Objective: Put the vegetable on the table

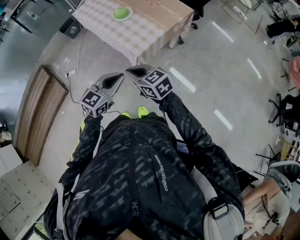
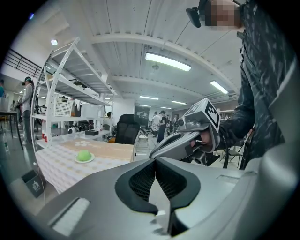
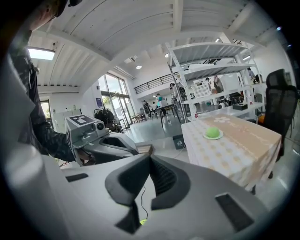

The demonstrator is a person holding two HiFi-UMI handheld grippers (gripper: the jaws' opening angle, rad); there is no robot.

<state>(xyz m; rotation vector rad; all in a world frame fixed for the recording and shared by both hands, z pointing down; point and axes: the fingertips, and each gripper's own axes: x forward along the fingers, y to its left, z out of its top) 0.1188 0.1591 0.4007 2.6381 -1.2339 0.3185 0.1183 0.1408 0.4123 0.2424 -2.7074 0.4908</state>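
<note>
A round green vegetable [image 1: 122, 13] lies on a small green plate on the cloth-covered table [image 1: 154, 21] at the top of the head view, well ahead of me. Both grippers are held out in front of my chest, their tips close together. My left gripper [image 1: 121, 76] is shut and empty, and so is my right gripper [image 1: 129, 71]. In the left gripper view the closed jaws [image 2: 155, 160] point toward the table, with the vegetable [image 2: 84, 155] far off at the left. In the right gripper view the closed jaws [image 3: 150, 157] face the vegetable [image 3: 213, 132] at the right.
A wooden panel [image 1: 40, 117] lies on the floor at my left, with a cable [image 1: 75, 70] trailing beside it. A small black box [image 1: 71, 29] stands by the table's left corner. White shelving [image 2: 61, 93] and a black office chair [image 2: 126, 132] stand behind the table.
</note>
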